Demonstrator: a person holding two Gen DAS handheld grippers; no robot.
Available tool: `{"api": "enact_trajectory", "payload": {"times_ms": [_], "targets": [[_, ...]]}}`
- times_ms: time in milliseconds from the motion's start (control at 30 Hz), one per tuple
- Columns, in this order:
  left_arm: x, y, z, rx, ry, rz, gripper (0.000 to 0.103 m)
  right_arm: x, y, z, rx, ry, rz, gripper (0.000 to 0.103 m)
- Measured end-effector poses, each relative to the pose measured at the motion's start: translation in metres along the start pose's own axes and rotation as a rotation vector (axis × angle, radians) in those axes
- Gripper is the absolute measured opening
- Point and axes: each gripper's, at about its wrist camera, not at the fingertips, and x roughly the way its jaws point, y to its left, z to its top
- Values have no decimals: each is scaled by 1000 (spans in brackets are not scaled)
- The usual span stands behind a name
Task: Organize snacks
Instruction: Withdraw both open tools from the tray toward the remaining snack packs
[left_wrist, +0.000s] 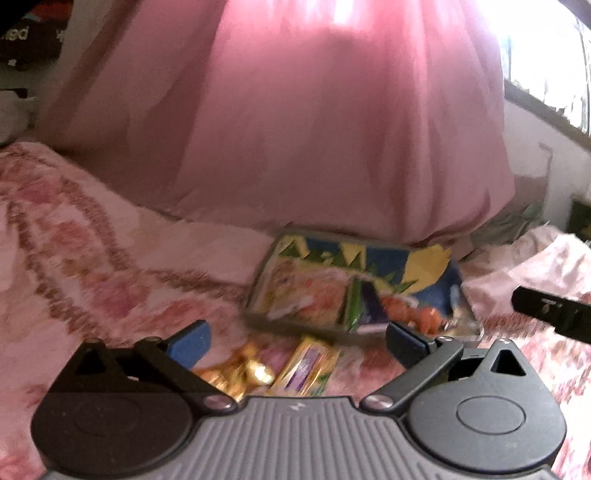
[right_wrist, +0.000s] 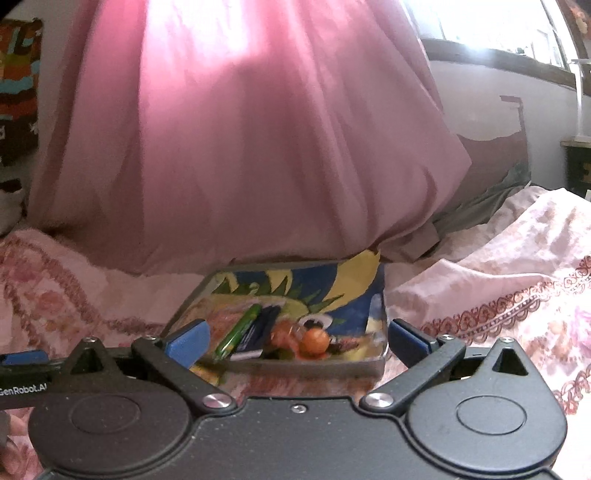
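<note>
Both the left gripper (left_wrist: 297, 341) and right gripper (right_wrist: 297, 341) stand wide and empty. The tray (right_wrist: 306, 365) holds several snacks; next comes the yellow packet (left_wrist: 308, 365) lying just before it.

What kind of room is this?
Most likely a bedroom. A floral bedspread covers a soft surface like a bed, a pink curtain hangs behind it under a bright window, and the snack tray sits on the bedding.
</note>
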Motion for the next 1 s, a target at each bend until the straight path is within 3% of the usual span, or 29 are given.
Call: {"api": "enact_trajectory", "payload": {"times_ms": [367, 767, 1000], "targets": [[-56, 28, -33, -71, 41, 124, 103, -35, 23, -23, -14, 44, 51, 102], [-91, 53, -42, -215, 3, 232, 103, -47, 47, -42, -14, 149, 110, 102], [-80, 62, -46, -269, 99, 307, 103, -43, 56, -50, -39, 194, 140, 102]]}}
